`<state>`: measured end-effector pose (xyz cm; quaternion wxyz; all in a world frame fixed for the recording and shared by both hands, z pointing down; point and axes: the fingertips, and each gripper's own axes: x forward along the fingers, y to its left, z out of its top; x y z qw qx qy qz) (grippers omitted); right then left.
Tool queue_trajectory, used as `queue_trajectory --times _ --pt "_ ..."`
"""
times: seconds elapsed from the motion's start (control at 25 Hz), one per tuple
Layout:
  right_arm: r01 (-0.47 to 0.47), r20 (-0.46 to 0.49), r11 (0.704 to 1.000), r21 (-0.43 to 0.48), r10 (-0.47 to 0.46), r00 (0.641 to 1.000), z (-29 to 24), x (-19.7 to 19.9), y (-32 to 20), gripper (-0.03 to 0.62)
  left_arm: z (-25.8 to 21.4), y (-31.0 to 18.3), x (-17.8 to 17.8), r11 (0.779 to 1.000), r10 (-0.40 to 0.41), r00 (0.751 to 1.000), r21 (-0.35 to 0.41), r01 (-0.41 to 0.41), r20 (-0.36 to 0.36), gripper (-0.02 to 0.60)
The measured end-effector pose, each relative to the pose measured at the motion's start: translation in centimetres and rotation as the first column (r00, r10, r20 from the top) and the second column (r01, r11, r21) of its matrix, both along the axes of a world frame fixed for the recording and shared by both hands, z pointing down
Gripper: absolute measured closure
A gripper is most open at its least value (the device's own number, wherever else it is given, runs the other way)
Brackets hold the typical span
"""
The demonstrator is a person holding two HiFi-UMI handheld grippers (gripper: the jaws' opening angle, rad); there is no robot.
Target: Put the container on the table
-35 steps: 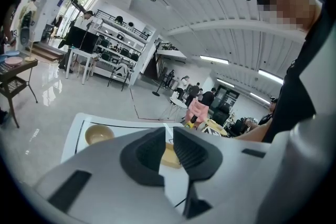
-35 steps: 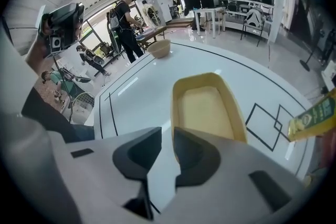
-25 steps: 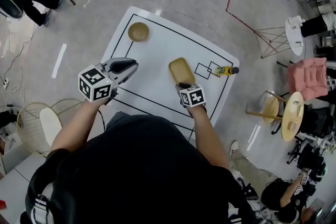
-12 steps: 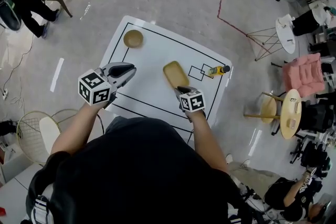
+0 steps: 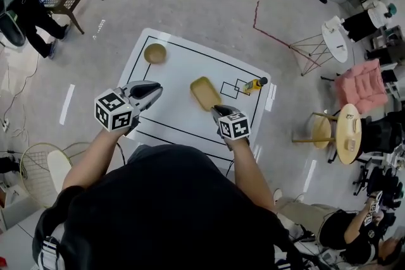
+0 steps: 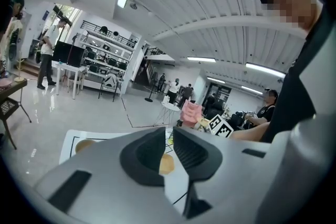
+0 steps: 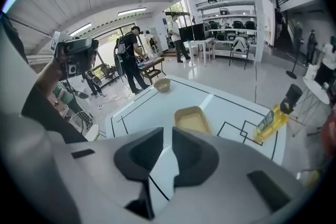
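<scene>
Container lies flat on table, frame centre. Right gripper just below it, jaws narrowly apart, empty. Left gripper centre-left, same.

Both arms reach forward, left claw and right claw seemingly barely parted.

I'm looking down on a white table marked with black lines, centre frame. A bowl sits at its upper-left corner, a container lies flat near the middle, and a bottle lies on its side towards the right edge.
</scene>
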<state>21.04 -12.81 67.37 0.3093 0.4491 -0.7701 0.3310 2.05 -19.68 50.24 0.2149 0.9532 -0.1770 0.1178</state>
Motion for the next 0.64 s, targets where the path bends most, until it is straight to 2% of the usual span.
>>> queue_trajectory --times 0.64 --pt "-0.062 -0.004 0.990 0.129 0.063 0.998 -5.5 2.1 3.8 0.543 -1.7 4.5 1.5 0.999 0.036 0.999 0.027 -0.036 -0.017 0.534"
